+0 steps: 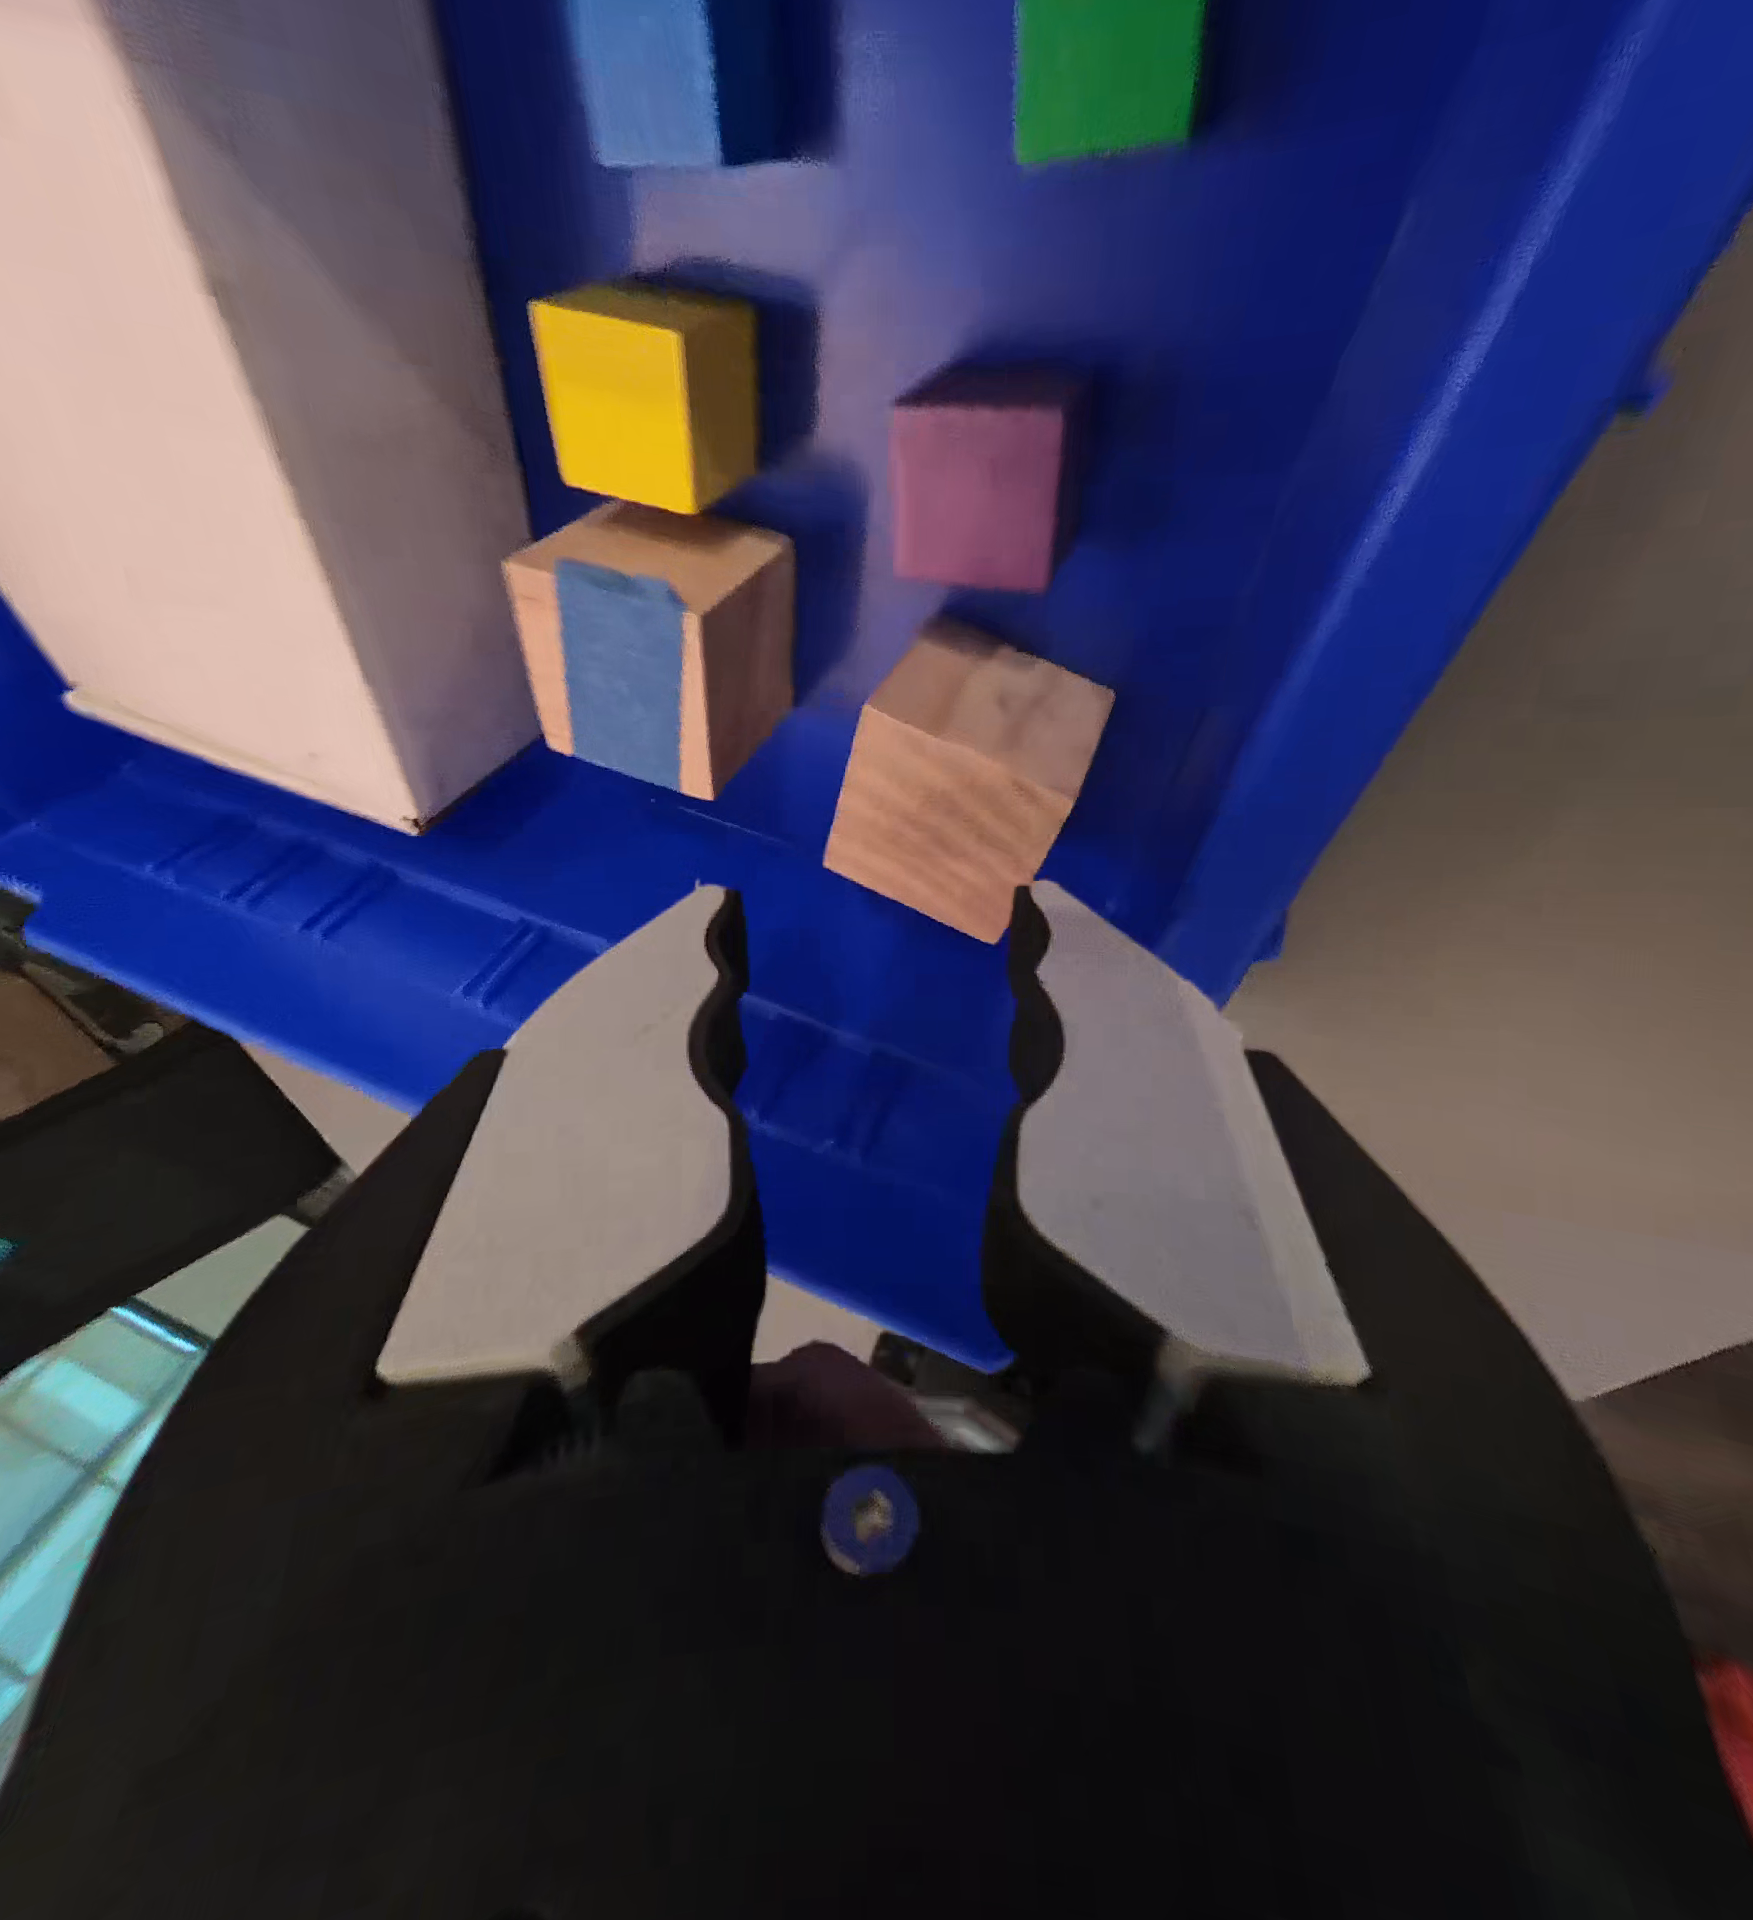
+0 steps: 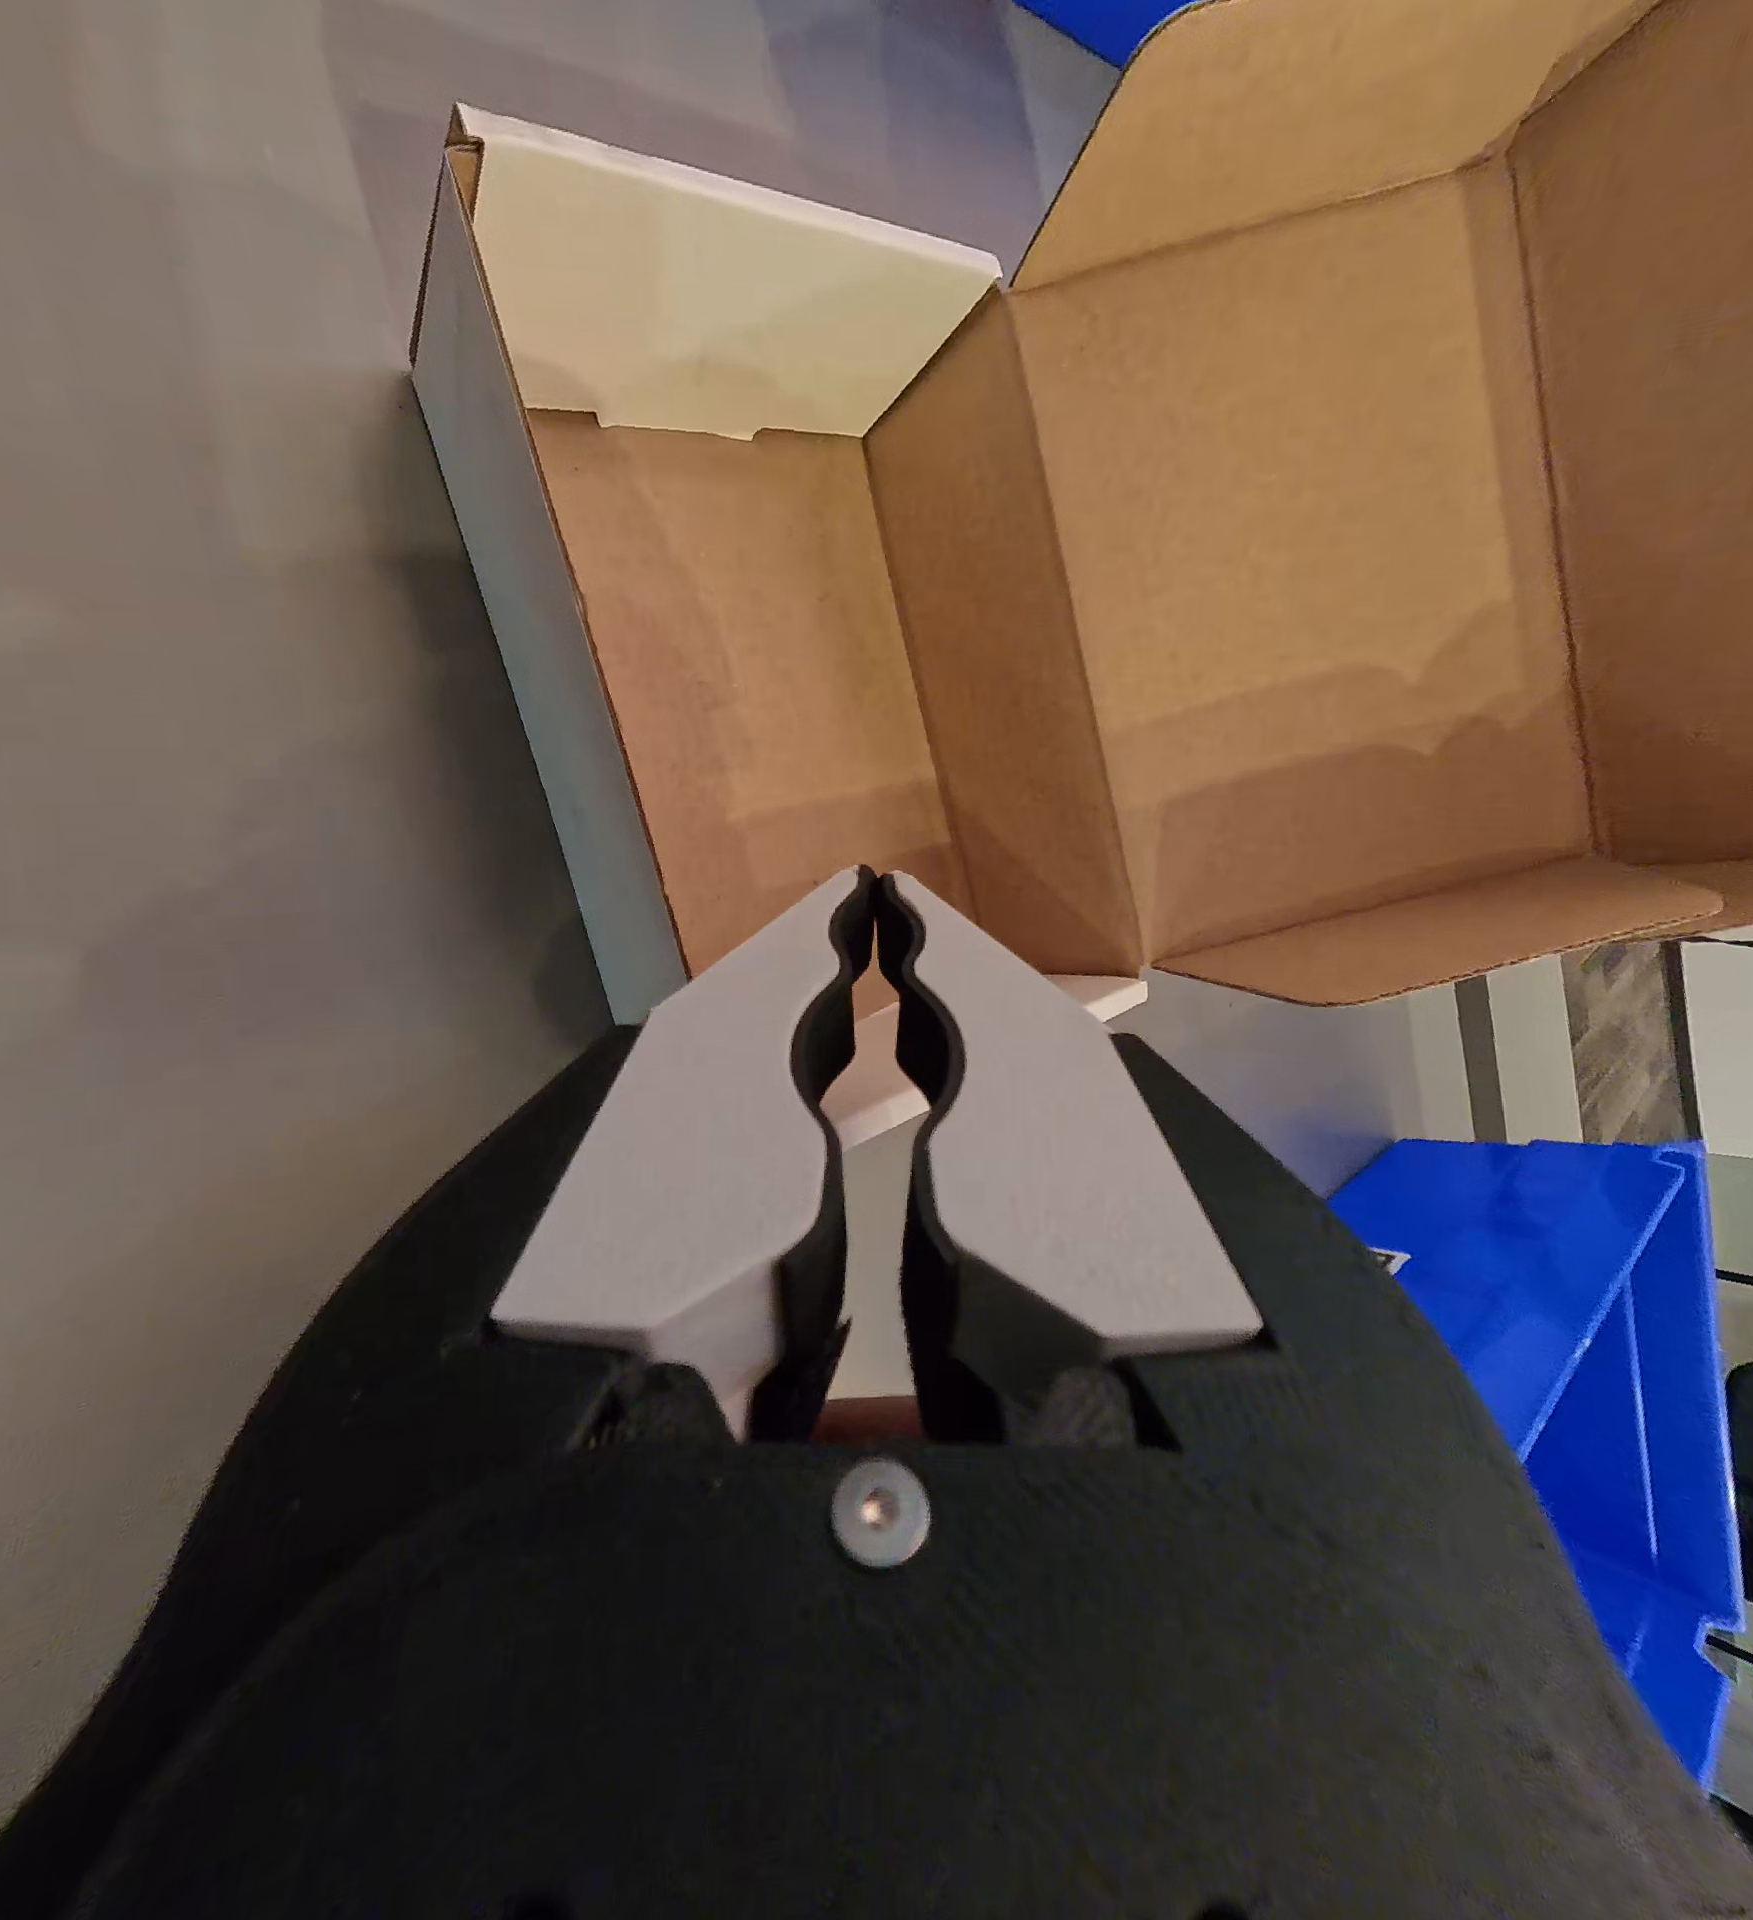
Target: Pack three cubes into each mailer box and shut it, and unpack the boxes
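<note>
In the left wrist view a blue bin (image 1: 1423, 436) holds several cubes: plain wood (image 1: 955, 779), wood with blue tape (image 1: 643, 655), yellow (image 1: 643, 405), purple (image 1: 976, 488), light blue (image 1: 648, 83) and green (image 1: 1106, 78). A closed white mailer box (image 1: 155, 416) lies at the bin's left. My left gripper (image 1: 872, 914) is open and empty, its tips just short of the plain wood cube. In the right wrist view an open mailer box (image 2: 747, 644) lies empty, its lid (image 2: 1319, 520) folded back to the right. My right gripper (image 2: 874, 878) is shut and empty over the box's near end.
The grey table top (image 2: 176, 675) spreads left of the open box. A second blue bin (image 2: 1537, 1382) stands at the lower right of the right wrist view. A black device (image 1: 72, 1195) sits left of the first bin's near wall.
</note>
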`<state>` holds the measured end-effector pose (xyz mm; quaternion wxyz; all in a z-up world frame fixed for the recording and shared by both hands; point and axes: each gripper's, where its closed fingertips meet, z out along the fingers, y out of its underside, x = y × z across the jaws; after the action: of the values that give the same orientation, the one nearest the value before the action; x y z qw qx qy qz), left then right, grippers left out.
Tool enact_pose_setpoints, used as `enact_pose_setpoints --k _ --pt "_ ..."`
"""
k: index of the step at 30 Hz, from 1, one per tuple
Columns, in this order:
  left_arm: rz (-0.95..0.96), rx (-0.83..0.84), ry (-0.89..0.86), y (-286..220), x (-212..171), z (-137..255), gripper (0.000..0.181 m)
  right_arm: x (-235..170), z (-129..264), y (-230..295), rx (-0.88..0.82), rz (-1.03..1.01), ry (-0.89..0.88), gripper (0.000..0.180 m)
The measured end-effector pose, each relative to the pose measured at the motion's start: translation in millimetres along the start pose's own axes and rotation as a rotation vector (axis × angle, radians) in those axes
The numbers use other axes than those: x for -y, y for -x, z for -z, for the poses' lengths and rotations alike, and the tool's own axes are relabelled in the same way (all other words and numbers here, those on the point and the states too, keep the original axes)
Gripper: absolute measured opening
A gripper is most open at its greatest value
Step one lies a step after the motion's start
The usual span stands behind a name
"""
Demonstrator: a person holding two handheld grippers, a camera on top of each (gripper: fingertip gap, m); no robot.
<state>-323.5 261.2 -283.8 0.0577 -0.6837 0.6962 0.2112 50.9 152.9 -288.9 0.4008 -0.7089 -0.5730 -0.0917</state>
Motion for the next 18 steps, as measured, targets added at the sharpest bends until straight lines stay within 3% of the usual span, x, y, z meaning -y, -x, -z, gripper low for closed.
enact_pose_setpoints --k 10,18 --pt "-0.084 -0.152 -0.066 -10 12 -6 0.057 3 -1 0 -0.004 0.0 -0.009 0.0" --pt "-0.048 -0.18 -0.054 -13 16 -24 0.046 2 -1 0 -0.006 -0.005 -0.011 0.0"
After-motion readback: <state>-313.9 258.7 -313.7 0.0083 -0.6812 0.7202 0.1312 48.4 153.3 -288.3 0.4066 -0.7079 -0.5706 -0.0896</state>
